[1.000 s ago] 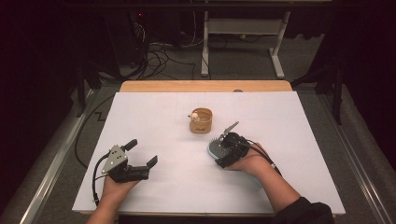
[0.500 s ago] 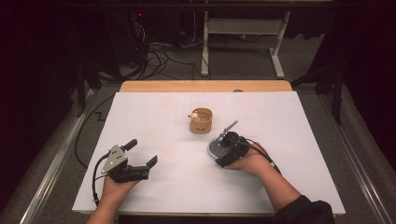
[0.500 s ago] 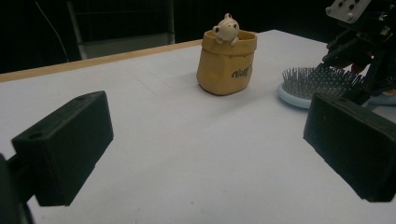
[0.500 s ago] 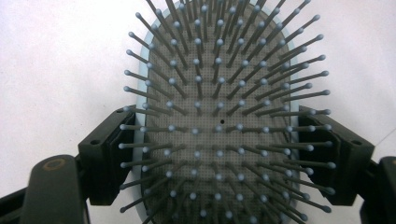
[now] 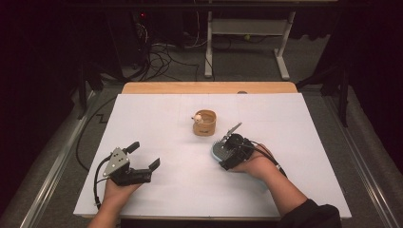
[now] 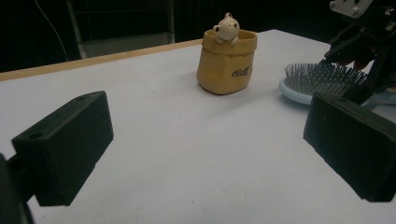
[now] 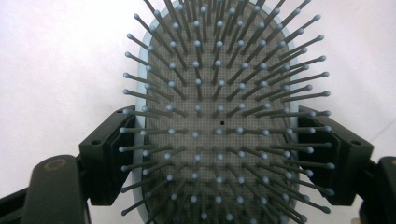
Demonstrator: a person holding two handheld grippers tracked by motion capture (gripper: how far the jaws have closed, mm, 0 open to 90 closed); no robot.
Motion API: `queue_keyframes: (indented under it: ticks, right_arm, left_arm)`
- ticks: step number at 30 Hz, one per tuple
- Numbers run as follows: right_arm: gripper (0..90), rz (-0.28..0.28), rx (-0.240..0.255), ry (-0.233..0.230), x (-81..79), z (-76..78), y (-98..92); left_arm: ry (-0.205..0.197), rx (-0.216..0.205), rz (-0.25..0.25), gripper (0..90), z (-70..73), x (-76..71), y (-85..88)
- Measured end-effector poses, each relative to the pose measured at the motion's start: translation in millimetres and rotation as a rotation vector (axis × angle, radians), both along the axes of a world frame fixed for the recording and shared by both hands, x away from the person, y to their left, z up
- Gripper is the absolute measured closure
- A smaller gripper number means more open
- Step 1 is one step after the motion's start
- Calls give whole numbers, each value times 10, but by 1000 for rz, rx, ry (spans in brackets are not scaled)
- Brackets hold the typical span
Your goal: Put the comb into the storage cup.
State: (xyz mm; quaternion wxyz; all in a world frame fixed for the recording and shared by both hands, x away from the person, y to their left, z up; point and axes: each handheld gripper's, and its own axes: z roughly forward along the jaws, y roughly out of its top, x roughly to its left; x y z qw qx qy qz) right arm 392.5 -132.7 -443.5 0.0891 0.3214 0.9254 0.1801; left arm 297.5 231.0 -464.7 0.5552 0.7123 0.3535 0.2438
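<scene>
A light-blue hairbrush (image 5: pixel 215 151) lies bristles up on the white table cover (image 5: pixel 157 118), right of centre. My right gripper (image 5: pixel 229 151) is shut on its oval head: in the right gripper view the black pads (image 7: pixel 109 158) press on both rims of the hairbrush (image 7: pixel 219 93). A tan pot (image 5: pixel 205 124) with a small cream toy figure (image 5: pixel 197 118) peeking over its rim stands just behind the brush. My left gripper (image 5: pixel 144 155) rests at the front left, open and holding nothing. It looks toward the pot (image 6: pixel 227 60) and the brush (image 6: pixel 317 79).
A bare wooden strip (image 5: pixel 209 88) shows along the table's far edge. Behind it are a white desk frame (image 5: pixel 247 33) and loose cables (image 5: pixel 161 52) on the dark floor. White cover stretches between the two hands.
</scene>
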Motion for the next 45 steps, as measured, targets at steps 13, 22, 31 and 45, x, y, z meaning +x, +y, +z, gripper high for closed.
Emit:
queue_keyframes:
  ticks: [13,22,31,45]
  right_arm:
    - [210,-33,40,-66,-47,278,-198]
    - [210,-63,110,-163,-125,400,-366]
    - [210,-102,216,-268,-220,471,-473]
    - [209,-134,356,-412,-306,473,-517]
  left_arm:
    - [8,7,-7,22,-3,1,-8]
    - [11,0,-7,21,-1,-5,-18]
    - [12,0,-11,21,0,-9,-22]
    - [20,-3,-18,21,2,-6,-20]
